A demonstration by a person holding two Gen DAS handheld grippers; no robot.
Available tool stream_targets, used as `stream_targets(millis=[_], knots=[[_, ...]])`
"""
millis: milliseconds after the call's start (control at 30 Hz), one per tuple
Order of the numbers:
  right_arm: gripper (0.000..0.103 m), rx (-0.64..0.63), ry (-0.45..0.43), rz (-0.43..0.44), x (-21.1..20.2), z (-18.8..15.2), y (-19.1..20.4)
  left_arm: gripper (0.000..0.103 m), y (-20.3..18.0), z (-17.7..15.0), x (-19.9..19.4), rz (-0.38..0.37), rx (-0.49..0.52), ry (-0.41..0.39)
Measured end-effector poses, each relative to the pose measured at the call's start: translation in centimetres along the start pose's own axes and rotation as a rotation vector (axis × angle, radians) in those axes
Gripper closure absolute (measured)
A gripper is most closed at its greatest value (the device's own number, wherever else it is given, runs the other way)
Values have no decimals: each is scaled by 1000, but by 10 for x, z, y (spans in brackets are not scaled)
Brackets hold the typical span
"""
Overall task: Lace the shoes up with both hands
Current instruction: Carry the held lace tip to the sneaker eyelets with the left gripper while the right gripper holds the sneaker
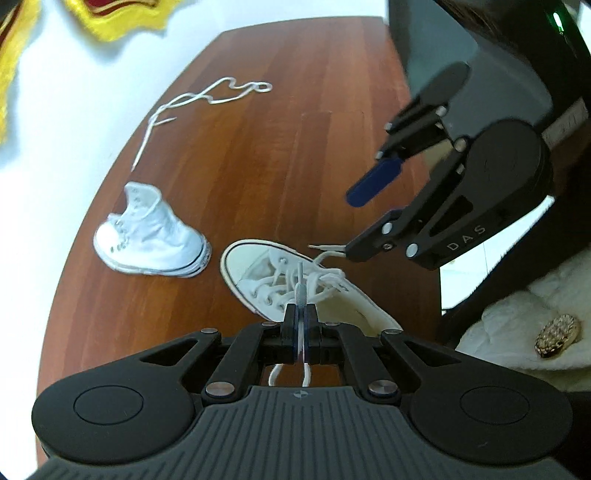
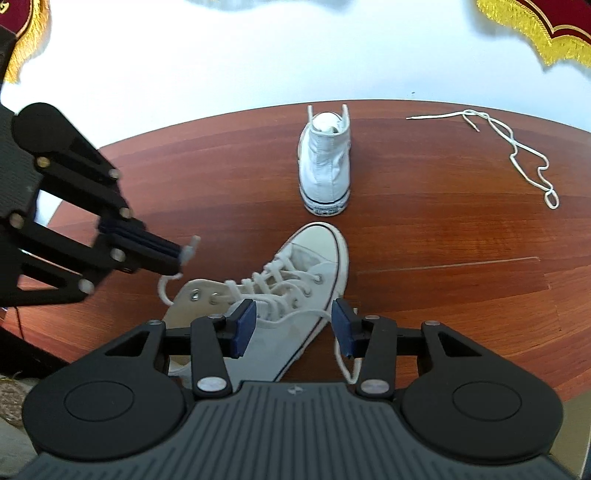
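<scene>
A white high-top shoe (image 1: pixel 266 291) (image 2: pixel 295 284), partly laced, lies on its side on the brown wooden table (image 1: pixel 258 166) (image 2: pixel 443 295). My left gripper (image 1: pixel 301 314) (image 2: pixel 177 254) is shut on one lace end, whose grey tip (image 1: pixel 301 293) sticks out past the fingers. My right gripper (image 2: pixel 293 328) (image 1: pixel 351 225) stands open over the shoe's side, blue pads (image 2: pixel 245 328) apart. The other lace end (image 1: pixel 325 246) lies by its lower finger, unclamped. A second white shoe (image 1: pixel 151 232) (image 2: pixel 325 166) stands upright, unlaced. A loose white lace (image 1: pixel 207 99) (image 2: pixel 517 151) lies farther off.
The table's curved far edge meets a white wall (image 2: pixel 258 66) hung with red, yellow-fringed cloth (image 1: pixel 118 18) (image 2: pixel 546 33). A white fluffy garment with a gold button (image 1: pixel 557 336) is at the right of the left wrist view. A thin seam (image 2: pixel 443 266) crosses the tabletop.
</scene>
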State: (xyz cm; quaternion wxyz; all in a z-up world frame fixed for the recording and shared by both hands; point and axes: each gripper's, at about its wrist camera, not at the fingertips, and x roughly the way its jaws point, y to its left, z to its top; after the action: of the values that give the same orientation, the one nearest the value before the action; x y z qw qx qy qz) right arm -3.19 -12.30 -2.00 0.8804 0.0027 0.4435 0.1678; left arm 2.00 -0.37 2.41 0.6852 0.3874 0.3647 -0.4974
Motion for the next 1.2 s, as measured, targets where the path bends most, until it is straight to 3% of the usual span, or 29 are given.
stream_targets(millis=[300, 367, 600, 833, 1100, 1200], knots=[[63, 2, 17, 67, 6, -5, 8, 100, -9, 1, 10, -16, 67, 34], [74, 0, 27, 65, 11, -6, 10, 100, -11, 0, 12, -20, 80, 42], [75, 30, 29, 50, 9, -11, 6, 100, -17, 3, 23, -53, 128, 78], [74, 69, 46, 37, 6, -18, -6, 100, -31, 8, 39, -40, 281, 142], [74, 63, 51, 17, 6, -21, -11, 100, -36, 12, 50, -41, 341, 175], [74, 70, 50, 14, 6, -22, -13, 100, -37, 14, 51, -7, 363, 174]])
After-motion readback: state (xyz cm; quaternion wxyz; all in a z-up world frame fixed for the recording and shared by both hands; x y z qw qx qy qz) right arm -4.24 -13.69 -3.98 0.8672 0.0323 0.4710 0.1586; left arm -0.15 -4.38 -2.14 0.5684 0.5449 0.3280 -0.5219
